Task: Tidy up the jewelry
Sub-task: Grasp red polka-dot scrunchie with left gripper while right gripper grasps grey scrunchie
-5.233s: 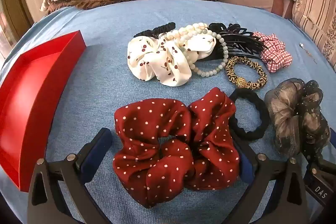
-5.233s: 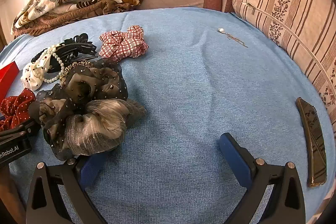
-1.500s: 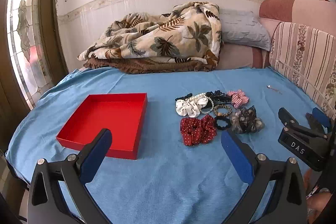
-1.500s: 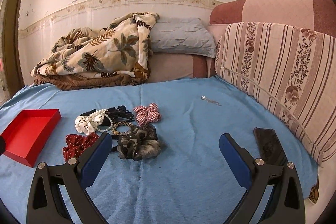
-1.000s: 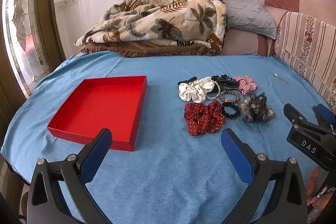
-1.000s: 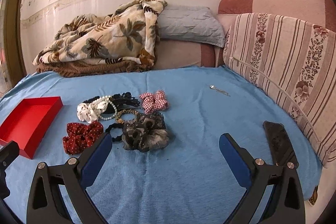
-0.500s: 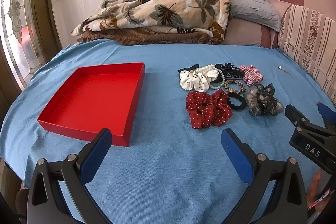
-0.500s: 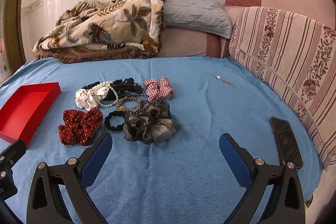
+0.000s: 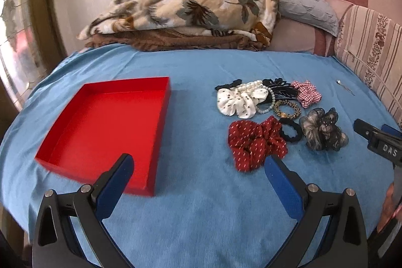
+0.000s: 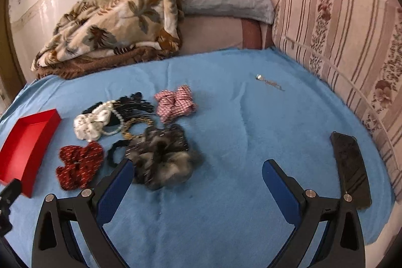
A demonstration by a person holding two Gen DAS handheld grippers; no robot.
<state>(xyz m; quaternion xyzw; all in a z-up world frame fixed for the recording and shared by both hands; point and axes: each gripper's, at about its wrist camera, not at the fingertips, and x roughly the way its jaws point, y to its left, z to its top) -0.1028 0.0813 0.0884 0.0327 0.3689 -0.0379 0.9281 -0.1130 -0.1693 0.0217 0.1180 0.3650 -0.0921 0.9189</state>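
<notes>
Both grippers hang over the near edge of the blue bedspread (image 9: pixel 201 212) with nothing between their fingers: the left gripper (image 9: pixel 198 182) has its blue pads spread wide above bare cloth, and the right gripper (image 10: pixel 196 182) is spread just as wide, its left pad close in front of the grey gauzy scrunchie (image 10: pixel 163 157). The red tray (image 9: pixel 105 127) sits on the left side of the bed with only its red floor showing, well apart from the pile of accessories. That pile lies toward the middle: a dark red dotted scrunchie (image 9: pixel 256 142) nearest the left gripper, a plain black hair tie (image 9: pixel 291 132) touching its right side, then the grey scrunchie beside that. Behind them are a white spotted scrunchie (image 9: pixel 238 102) with a pearl bead bracelet (image 9: pixel 263 92) draped over it, a leopard-print hair tie (image 9: pixel 286 111), a black claw clip (image 9: pixel 281 89) and a red checked scrunchie (image 9: pixel 306 93). A thin silver chain (image 10: pixel 270 83) lies alone farther right (too small to tell what kind of piece it is). A dark phone (image 10: pixel 350 170) rests near the striped cushion (image 10: pixel 351 47), and a leaf-print blanket (image 9: pixel 188 4) is heaped at the head of the bed.
</notes>
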